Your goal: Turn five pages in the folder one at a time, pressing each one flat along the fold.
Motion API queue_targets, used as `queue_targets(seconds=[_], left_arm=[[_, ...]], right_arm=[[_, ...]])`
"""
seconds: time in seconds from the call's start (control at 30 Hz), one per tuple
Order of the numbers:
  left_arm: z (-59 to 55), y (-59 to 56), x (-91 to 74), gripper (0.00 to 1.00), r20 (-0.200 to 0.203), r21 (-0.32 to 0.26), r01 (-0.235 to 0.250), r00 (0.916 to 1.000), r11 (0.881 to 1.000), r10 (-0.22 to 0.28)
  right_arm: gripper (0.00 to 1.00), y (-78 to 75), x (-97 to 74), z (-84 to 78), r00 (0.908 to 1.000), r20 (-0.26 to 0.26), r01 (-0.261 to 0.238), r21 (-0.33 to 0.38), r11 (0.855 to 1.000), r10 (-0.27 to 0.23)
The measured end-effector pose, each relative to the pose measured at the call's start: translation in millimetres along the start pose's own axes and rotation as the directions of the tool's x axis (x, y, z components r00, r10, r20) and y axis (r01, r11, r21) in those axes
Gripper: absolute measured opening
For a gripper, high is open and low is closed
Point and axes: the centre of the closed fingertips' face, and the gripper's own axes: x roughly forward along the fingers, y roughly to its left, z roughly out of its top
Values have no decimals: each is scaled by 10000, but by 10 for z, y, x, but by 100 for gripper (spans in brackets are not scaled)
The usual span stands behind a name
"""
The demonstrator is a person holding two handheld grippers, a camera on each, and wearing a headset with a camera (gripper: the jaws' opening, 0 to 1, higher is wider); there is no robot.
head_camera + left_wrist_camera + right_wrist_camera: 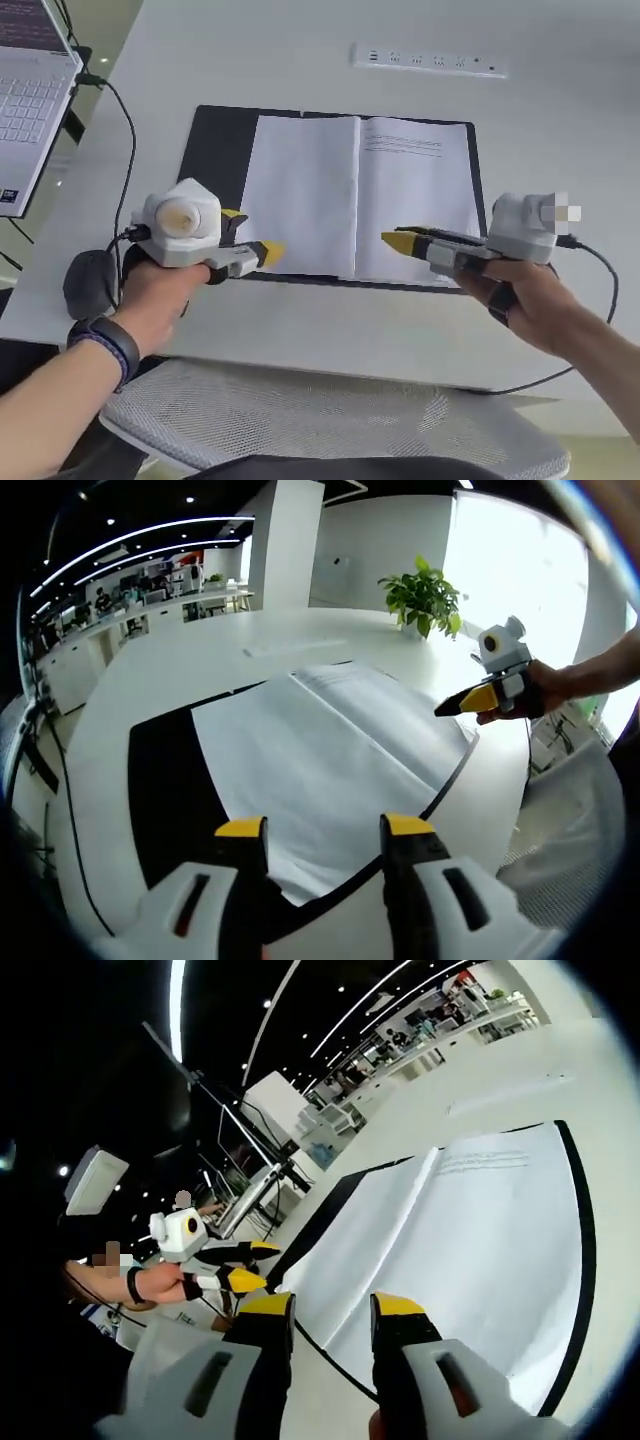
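In the head view, the near right corner of the folder (215,150) is hidden behind the right claw (396,241), and its near left corner is hidden behind the left claw (255,240). The printed lines (403,145) on the page beyond the right claw are too small to be read. A laptop (30,90), far out to the left of the left claw, is cut off by the picture's edges. A dark rounded object (88,285) behind the left claw is partly covered by the left hand (160,295); what it is cannot be told. The mesh chair (330,420) below both claws is cut off by the bottom edge.
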Motion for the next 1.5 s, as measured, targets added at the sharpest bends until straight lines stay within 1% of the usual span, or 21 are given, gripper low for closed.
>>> queue_targets(seconds=[0.03, 0.07, 0.17, 0.23, 0.33, 0.4, 0.43, 0.53, 0.63, 0.67, 0.7, 0.73, 0.9, 1.0, 1.1, 1.23, 1.3, 1.37, 1.5], left_arm=[[34, -4, -17, 43, 112, -6, 14, 9999, 10000, -14], [53, -4, -28, 43, 169, 5, 2, 9999, 10000, -2], [105, 3, -68, 45, 276, 57, -63, 9996, 10000, 62], [145, -3, -95, 45, 358, 151, -68, 9993, 9999, 62], [208, -9, -145, 47, 418, 390, -68, 9991, 9992, 52], [232, -6, -167, 47, 419, 519, -68, 9991, 9986, 47], [243, -4, -178, 48, 419, 551, -62, 9991, 9985, 39], [290, -6, -229, 49, 435, 722, -91, 9990, 9973, 60], [322, -7, -270, 51, 441, 913, -176, 9989, 9957, 136], [330, -8, -283, 51, 442, 953, -196, 9989, 9953, 154], [344, -9, -303, 53, 459, 961, -214, 9988, 9951, 170], [353, -9, -318, 53, 472, 959, -227, 9987, 9951, 182], [401, -32, -412, 57, 581, 1025, -274, 9981, 9944, 215], [413, -34, -487, 60, 658, 1017, -336, 9975, 9943, 269], [407, -31, -551, 61, 688, 1018, -424, 9970, 9939, 355], [394, -23, -642, 64, 801, 847, -509, 9958, 9951, 442], [362, -11, -691, 65, 766, 769, -568, 9958, 9954, 509], [346, 1, -748, 67, 874, 599, -663, 9943, 9960, 609], [291, -10, -823, 70, 886, 452, -694, 9939, 9966, 652]], right_arm=[[29, -48, -60, 29, 9997, -25, 226, -221, 9995, -226], [29, -63, -96, 60, 9994, 28, 331, -361, 9988, -331], [32, -116, -237, 151, 9980, 198, 612, -495, 9969, -603], [33, -188, -350, 215, 9947, 335, 993, -740, 9923, -970], [37, -261, -519, 294, 9894, 540, 1392, -931, 9859, -1346], [40, -289, -595, 321, 9868, 586, 1568, -1060, 9819, -1513], [41, -312, -649, 332, 9842, 578, 1732, -1183, 9778, -1673], [45, -344, -769, 344, 9800, 534, 1973, -1466, 9693, -1915], [46, -374, -882, 346, 9753, 491, 2208, -1738, 9597, -2154], [47, -397, -931, 343, 9722, 451, 2343, -1879, 9538, -2299], [47, -407, -948, 342, 9706, 443, 2405, -1932, 9512, -2365], [48, -412, -991, 338, 9679, 431, 2513, -2035, 9463, -2477], [52, -419, -1164, 313, 9598, 519, 2807, -2107, 9364, -2760], [54, -400, -1243, 267, 9548, 481, 2964, -2258, 9280, -2932], [58, -359, -1306, 187, 9498, 332, 3092, -2528, 9168, -3112], [60, -308, -1334, 87, 9456, 221, 3186, -2628, 9107, -3245], [62, -298, -1340, 26, 9420, 108, 3255, -2720, 9056, -3354], [64, -276, -1341, -19, 9411, 36, 3261, -2743, 9047, -3381], [67, -241, -1345, -98, 9381, -81, 3303, -2813, 9010, -3464]])
